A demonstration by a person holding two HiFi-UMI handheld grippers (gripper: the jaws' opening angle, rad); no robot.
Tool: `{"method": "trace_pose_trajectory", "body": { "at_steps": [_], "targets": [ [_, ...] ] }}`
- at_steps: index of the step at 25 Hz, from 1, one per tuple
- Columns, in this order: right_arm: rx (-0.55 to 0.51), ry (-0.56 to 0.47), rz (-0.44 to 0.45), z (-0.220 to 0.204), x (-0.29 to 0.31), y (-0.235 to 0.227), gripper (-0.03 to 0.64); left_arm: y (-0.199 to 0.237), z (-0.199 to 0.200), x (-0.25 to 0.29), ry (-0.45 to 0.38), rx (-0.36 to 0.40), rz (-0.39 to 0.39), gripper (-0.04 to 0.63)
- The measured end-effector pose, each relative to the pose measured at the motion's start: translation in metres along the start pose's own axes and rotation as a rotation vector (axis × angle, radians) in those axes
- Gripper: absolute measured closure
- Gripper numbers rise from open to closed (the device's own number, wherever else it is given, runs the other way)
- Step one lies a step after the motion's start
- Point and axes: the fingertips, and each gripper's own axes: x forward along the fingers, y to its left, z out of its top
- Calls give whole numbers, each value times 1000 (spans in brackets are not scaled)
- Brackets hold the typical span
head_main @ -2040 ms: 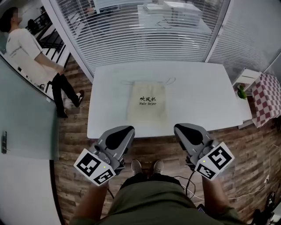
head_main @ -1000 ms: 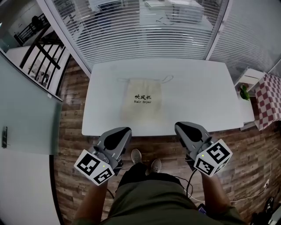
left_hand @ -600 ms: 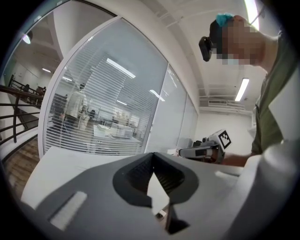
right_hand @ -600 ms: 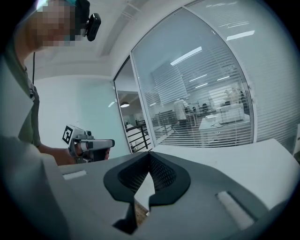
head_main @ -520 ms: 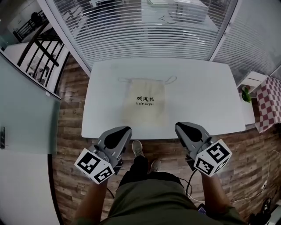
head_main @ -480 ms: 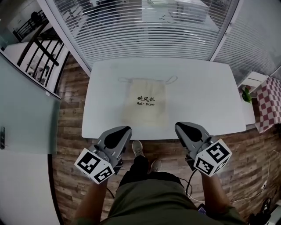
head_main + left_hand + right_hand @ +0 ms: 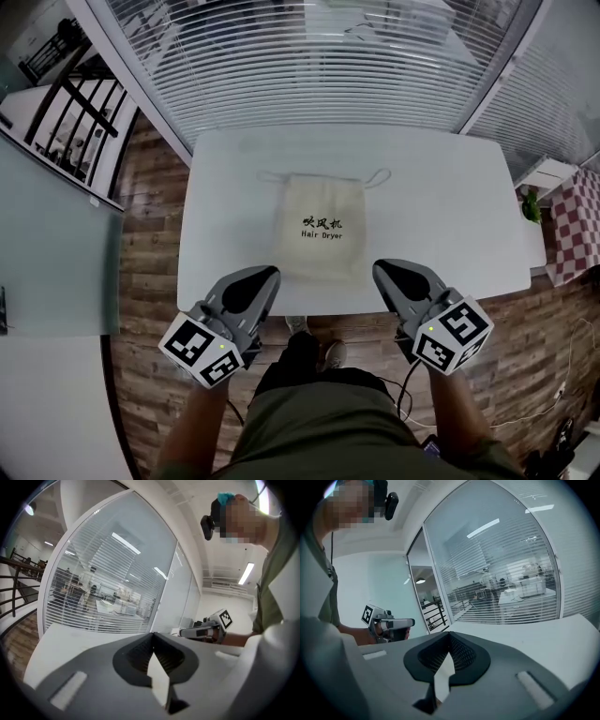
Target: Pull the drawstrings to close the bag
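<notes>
Pre-grasp stage, no pull begun. Bag lies flat on white table, its mouth on the far edge and not gathered. The drawstrings stick out at the bag's two far corners, left loop and right loop. Left gripper and right gripper hang just off the bag's near corners, well apart from the strings. Both gripper views show jaws pressed together with nothing between them. Next move, by my read: open both, reach past the bag to the loops, pinch one each, and pull outward from the bag's mouth
</notes>
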Motion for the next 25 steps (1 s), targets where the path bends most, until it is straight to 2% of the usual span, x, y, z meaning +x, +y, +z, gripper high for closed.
{"method": "trace_pose_trajectory", "body": {
  "at_steps": [16,25],
  "targets": [
    [10,37,-55,27,105,-31,607,116,17,37,29,-30,-34,589],
    [0,38,-87,35,131,-44,607,150,21,48,47,-47,-42,589]
  ]
}}
